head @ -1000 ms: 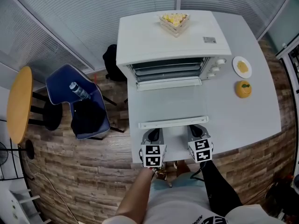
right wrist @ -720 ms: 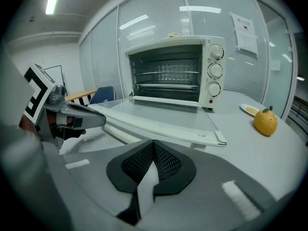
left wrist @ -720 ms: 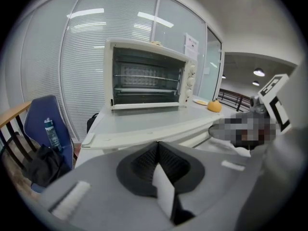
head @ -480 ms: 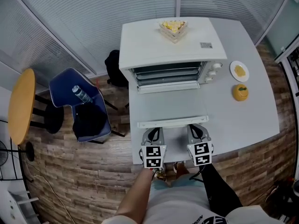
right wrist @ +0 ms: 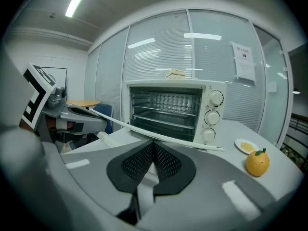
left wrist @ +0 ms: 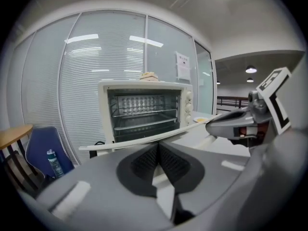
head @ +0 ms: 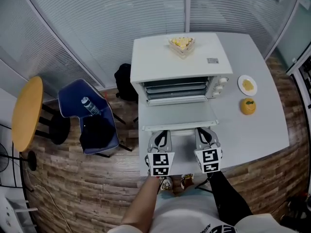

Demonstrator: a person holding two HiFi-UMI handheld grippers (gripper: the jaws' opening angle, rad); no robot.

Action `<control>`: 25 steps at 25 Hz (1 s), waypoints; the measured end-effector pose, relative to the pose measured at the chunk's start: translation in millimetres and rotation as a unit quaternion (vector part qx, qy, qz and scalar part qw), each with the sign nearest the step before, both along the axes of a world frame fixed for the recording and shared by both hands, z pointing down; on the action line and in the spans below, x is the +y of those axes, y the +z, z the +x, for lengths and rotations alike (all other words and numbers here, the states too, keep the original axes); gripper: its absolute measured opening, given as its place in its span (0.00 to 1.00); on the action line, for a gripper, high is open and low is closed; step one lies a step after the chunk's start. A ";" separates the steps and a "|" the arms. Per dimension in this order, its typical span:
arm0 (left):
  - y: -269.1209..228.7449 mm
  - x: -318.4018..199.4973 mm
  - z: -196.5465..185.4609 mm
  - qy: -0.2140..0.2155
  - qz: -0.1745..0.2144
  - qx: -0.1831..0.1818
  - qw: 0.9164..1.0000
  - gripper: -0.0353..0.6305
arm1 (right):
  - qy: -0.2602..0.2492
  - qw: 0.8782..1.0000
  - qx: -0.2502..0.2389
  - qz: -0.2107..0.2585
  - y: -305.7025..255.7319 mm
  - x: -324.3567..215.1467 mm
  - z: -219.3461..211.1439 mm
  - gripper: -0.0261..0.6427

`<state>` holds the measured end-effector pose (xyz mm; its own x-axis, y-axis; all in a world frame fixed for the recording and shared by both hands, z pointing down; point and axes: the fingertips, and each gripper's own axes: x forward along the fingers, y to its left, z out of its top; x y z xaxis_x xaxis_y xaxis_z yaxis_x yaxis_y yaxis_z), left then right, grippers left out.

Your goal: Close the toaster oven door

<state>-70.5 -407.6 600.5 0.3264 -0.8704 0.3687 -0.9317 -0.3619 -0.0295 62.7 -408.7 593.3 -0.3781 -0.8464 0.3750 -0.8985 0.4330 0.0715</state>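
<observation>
A white toaster oven (head: pixel 180 62) stands on the grey table (head: pixel 252 135) with its door (head: pixel 177 113) hanging open toward me. The door's white handle bar (head: pixel 180 126) runs along its near edge. My left gripper (head: pixel 161 136) and right gripper (head: pixel 204 133) sit side by side just in front of that bar, both shut with nothing between the pads. In the left gripper view the handle (left wrist: pixel 144 141) crosses just above my left gripper (left wrist: pixel 158 160). In the right gripper view the handle (right wrist: pixel 159 134) runs over my right gripper (right wrist: pixel 153 160). Contact with the bar cannot be told.
A clear box with a cake slice (head: pixel 182 43) rests on the oven's top. A small plate (head: pixel 248 85) and an orange (head: pixel 248 106) lie right of the oven. A blue chair with a bottle (head: pixel 90 115), a round wooden table (head: pixel 26 113) and a black bag (head: pixel 125 81) stand at the left.
The oven looks smaller and farther in the head view. The open door looks shorter, its handle nearer the oven front. Both grippers have stayed shut at the handle.
</observation>
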 end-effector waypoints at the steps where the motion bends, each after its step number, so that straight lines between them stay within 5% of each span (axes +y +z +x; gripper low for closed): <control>1: -3.1 -1.7 -0.1 -0.001 0.004 -0.001 1.000 0.14 | 0.000 1.000 0.000 0.005 -2.5 -1.4 1.0 0.04; 25: -73.8 -54.3 -0.9 -0.009 0.066 0.003 0.998 0.14 | 0.011 0.996 -0.024 0.087 -77.4 -57.9 3.7 0.04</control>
<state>-71.4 -461.9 526.7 0.3117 -0.9170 0.2489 -0.9386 -0.3379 -0.0695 66.5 -466.6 515.9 -0.3719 -0.9055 0.2042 -0.9122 0.3973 0.1000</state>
